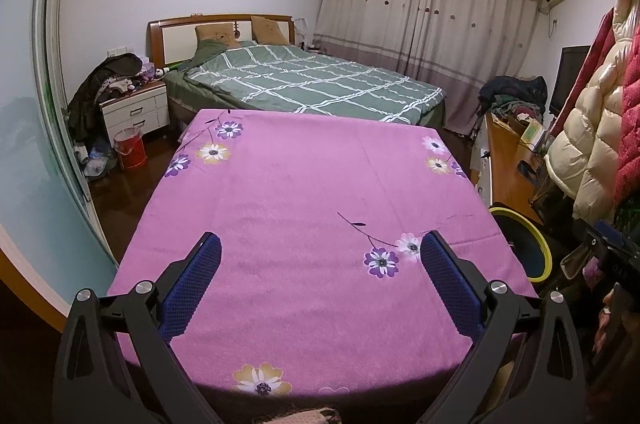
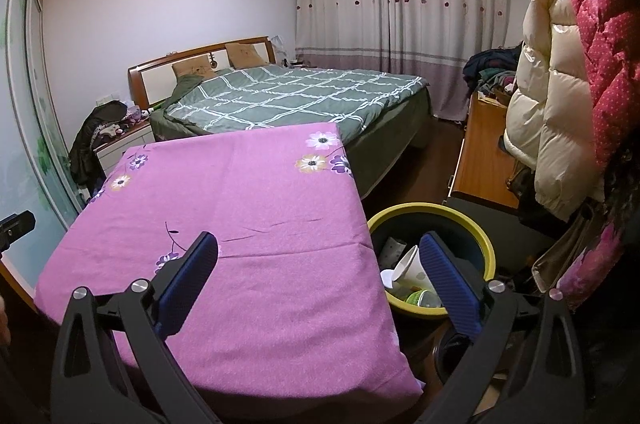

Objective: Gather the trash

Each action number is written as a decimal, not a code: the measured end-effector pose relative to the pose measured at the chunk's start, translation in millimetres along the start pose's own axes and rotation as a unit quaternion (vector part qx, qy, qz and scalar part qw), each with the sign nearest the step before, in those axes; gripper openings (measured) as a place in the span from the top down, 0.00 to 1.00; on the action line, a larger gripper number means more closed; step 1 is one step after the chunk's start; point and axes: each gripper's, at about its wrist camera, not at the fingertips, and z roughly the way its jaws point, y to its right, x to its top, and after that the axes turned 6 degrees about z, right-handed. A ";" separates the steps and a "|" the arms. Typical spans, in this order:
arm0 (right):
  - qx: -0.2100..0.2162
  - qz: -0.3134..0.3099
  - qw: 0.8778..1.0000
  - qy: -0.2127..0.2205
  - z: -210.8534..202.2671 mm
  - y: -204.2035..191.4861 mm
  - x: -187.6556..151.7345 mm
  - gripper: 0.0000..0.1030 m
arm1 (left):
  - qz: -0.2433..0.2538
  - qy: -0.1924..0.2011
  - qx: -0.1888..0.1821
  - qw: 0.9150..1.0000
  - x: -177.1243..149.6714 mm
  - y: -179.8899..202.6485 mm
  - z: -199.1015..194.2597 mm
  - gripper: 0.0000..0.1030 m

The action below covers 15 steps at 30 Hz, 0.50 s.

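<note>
Both claws gape empty — left claw (image 1: 320, 252) and right claw (image 2: 318, 252); bench (image 2: 240, 192) looks bare — scan before leaving the bin (image 2: 490, 248).

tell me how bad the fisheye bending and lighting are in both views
Left wrist view: the sliding door frame bows hard at the left edge, corners are black, and dim indoor light leaves a shadow under the pink flowered tablecloth. Right wrist view: the same curving, with the yellow-rimmed round bin interior dark.
</note>
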 end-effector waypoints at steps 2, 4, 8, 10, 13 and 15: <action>-0.001 -0.001 1.000 0.000 0.9 -0.3 -0.3 0.07 | 0.000 0.000 -0.001 1.000 0.1 0.1 0.1 0.05; -0.001 -0.001 1.000 0.001 1.8 -0.3 -0.6 0.07 | 0.001 0.000 -0.001 1.000 0.2 1.5 0.4 0.05; 0.000 0.000 1.000 0.001 2.3 -0.5 -0.6 0.07 | 0.002 0.000 -0.002 1.000 -0.9 4.2 1.3 0.05; 0.000 0.000 1.000 0.001 2.0 -0.6 -0.7 0.07 | 0.002 0.000 -0.002 1.000 -1.0 3.8 0.8 0.05; 0.000 -0.001 1.000 0.000 2.0 -0.9 -0.9 0.07 | 0.001 -0.001 -0.002 1.000 -1.1 4.2 1.0 0.05; 0.000 -0.001 1.000 0.000 1.3 -1.1 -0.7 0.07 | 0.002 -0.001 -0.002 1.000 -1.0 4.1 0.7 0.05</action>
